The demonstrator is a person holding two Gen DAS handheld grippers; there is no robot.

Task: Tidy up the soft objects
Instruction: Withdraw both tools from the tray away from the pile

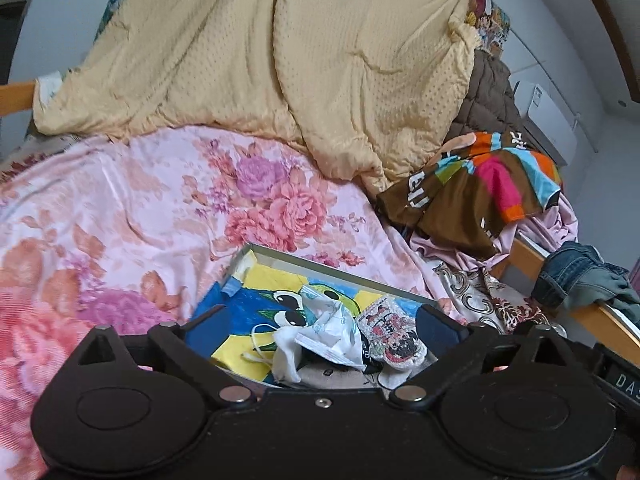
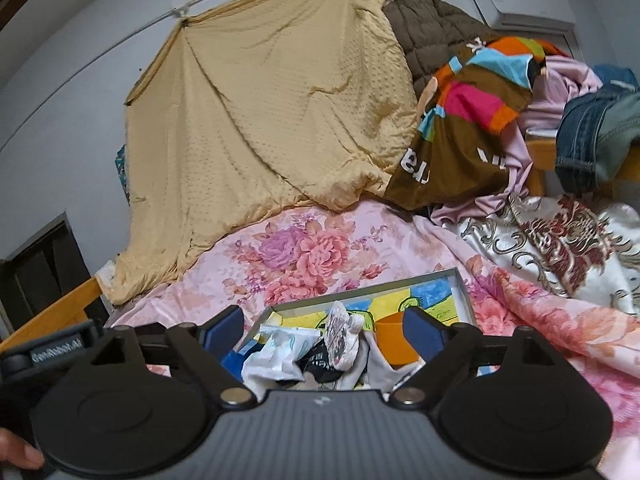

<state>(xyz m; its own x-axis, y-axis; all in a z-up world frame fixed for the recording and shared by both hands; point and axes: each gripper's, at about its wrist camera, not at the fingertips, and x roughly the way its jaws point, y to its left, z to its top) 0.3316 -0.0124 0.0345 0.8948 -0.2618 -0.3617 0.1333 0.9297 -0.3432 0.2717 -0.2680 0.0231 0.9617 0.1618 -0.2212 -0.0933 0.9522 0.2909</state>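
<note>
Left gripper (image 1: 320, 326) jaws spread wide, holding nothing, poised over the tray (image 1: 280, 251). Right gripper (image 2: 322, 330) also spread wide, empty, above the same tray (image 2: 460, 280). Tray is shallow, grey-rimmed, with a cartoon-print bottom, and sits on the pink floral sheet (image 1: 120, 208). In it: a crumpled white face mask (image 1: 324, 332), a patterned sock (image 1: 390, 336), and an orange cup-like item (image 2: 390, 336). Yellow dotted quilt (image 1: 260, 60) heaped behind. Striped brown garment (image 1: 480, 184) and jeans (image 1: 580, 276) at the right edge. Flat open sheet left of the tray.
</note>
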